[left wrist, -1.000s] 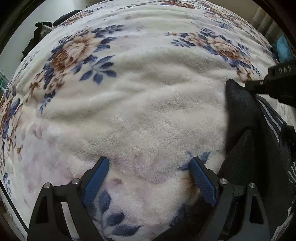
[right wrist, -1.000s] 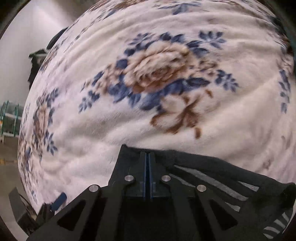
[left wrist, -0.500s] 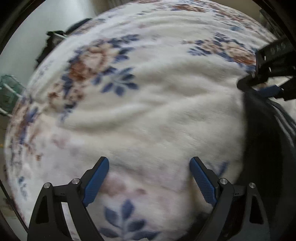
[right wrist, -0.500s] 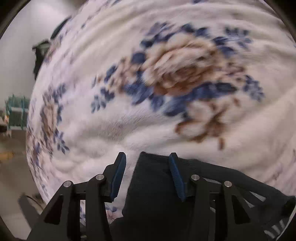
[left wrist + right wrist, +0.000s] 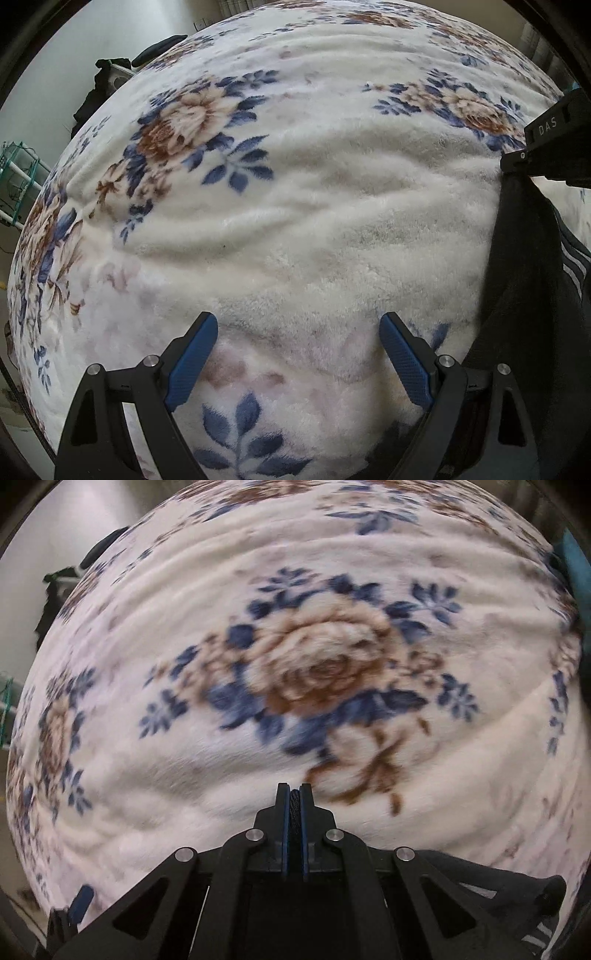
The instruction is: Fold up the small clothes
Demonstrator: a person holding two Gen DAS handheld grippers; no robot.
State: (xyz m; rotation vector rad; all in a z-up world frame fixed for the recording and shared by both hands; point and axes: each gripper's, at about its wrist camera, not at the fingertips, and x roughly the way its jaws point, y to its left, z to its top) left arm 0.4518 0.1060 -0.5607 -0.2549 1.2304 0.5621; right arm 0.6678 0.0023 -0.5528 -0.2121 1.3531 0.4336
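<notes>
The right wrist view alone shows the right gripper (image 5: pixel 294 794) clenched on a thin fold of the dark garment (image 5: pixel 498 880), a sliver of fabric pinched between its blue pads (image 5: pixel 284 830) while the rest trails back to the lower right over the floral blanket (image 5: pixel 332 672). The left wrist view alone shows the left gripper (image 5: pixel 298 328) released, its fingers (image 5: pixel 192 360) spread wide above bare blanket (image 5: pixel 314 221) with nothing between them. That view also shows the garment (image 5: pixel 524 277) hanging from the right gripper (image 5: pixel 517 164) at the right edge, striped along one side and draping down onto the blanket beside the left gripper.
</notes>
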